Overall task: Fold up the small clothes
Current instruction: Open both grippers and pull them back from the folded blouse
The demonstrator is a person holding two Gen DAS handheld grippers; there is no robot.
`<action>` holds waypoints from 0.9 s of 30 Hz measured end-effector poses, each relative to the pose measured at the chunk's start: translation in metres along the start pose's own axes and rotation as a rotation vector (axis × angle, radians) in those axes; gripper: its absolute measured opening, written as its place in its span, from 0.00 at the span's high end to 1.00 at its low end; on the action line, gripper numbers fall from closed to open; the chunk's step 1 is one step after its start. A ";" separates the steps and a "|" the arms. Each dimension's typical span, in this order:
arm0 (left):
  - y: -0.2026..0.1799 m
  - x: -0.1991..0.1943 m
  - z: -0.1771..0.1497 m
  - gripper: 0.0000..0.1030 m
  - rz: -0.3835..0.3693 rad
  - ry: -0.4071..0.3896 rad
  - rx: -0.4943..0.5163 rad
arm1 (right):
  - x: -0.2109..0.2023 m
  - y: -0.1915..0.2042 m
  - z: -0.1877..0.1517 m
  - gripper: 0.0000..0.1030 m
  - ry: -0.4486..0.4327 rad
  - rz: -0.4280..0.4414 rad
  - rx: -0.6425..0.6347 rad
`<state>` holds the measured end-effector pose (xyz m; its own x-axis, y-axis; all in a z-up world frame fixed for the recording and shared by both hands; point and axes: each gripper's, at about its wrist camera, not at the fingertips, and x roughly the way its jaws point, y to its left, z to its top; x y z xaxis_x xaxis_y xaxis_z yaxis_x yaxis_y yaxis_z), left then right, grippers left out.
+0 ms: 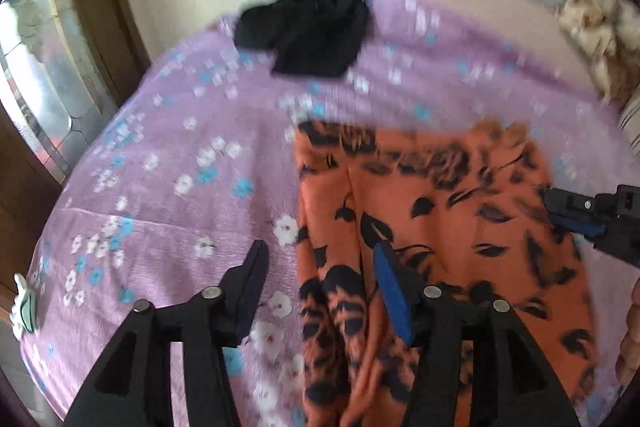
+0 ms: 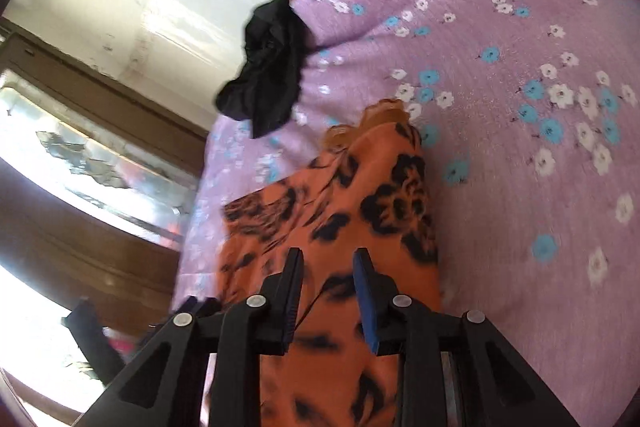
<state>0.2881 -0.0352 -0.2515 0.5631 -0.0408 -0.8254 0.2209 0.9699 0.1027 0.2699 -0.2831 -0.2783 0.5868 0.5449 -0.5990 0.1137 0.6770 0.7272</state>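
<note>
Orange black-flowered cloth (image 1: 440, 227) flat, elongated on lilac floral sheet (image 1: 160, 187); left tool (image 1: 320, 259) apart, right tool (image 2: 326, 267) apart, empty.

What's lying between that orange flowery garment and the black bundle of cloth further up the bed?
Nothing but the purple flowered bedsheet. In the left wrist view a bare strip of it separates the orange garment from the black cloth; the right wrist view agrees.

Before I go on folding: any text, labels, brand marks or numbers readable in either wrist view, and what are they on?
None: no readable text in either view.
orange floral garment: leaf and flower print only, no tag visible.
black garment: plain, blurred, no label seen.
purple flowered sheet: pattern only.
left gripper and right gripper: no markings visible.
</note>
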 end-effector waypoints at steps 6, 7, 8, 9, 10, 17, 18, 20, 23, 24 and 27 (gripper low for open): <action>0.008 0.025 0.009 0.21 0.032 0.064 -0.032 | 0.040 -0.017 0.016 0.76 0.054 -0.019 0.027; 0.011 0.026 0.010 0.19 0.020 0.067 -0.049 | 0.038 -0.018 0.016 0.76 0.058 -0.010 0.040; 0.015 0.025 0.010 0.19 0.007 0.066 -0.073 | 0.034 -0.017 0.015 0.76 0.053 -0.007 0.046; 0.018 0.020 0.010 0.20 -0.005 0.055 -0.096 | 0.029 -0.017 0.014 0.74 0.047 -0.002 0.048; 0.019 0.014 0.008 0.20 -0.007 0.042 -0.100 | 0.022 -0.016 0.013 0.73 0.037 0.006 0.053; 0.021 -0.053 -0.023 0.20 -0.042 -0.082 -0.063 | -0.045 0.018 -0.010 0.72 -0.013 0.004 -0.041; 0.020 -0.062 -0.030 0.20 -0.065 -0.074 -0.060 | -0.051 0.023 -0.018 0.72 0.000 -0.020 -0.054; 0.017 -0.068 -0.039 0.20 -0.054 -0.067 -0.049 | -0.055 0.030 -0.031 0.72 0.017 -0.036 -0.078; 0.004 -0.065 -0.055 0.20 -0.007 -0.036 0.016 | -0.055 0.032 -0.062 0.72 0.058 -0.097 -0.122; 0.001 -0.058 -0.060 0.20 0.009 -0.010 0.041 | -0.051 0.028 -0.072 0.72 0.083 -0.129 -0.123; 0.002 -0.022 -0.070 0.07 0.010 0.068 0.031 | -0.032 0.021 -0.089 0.72 0.100 -0.206 -0.134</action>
<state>0.2209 -0.0158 -0.2720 0.5103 -0.0142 -0.8599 0.2411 0.9621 0.1272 0.1823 -0.2423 -0.2742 0.4795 0.4306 -0.7646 0.1117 0.8343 0.5399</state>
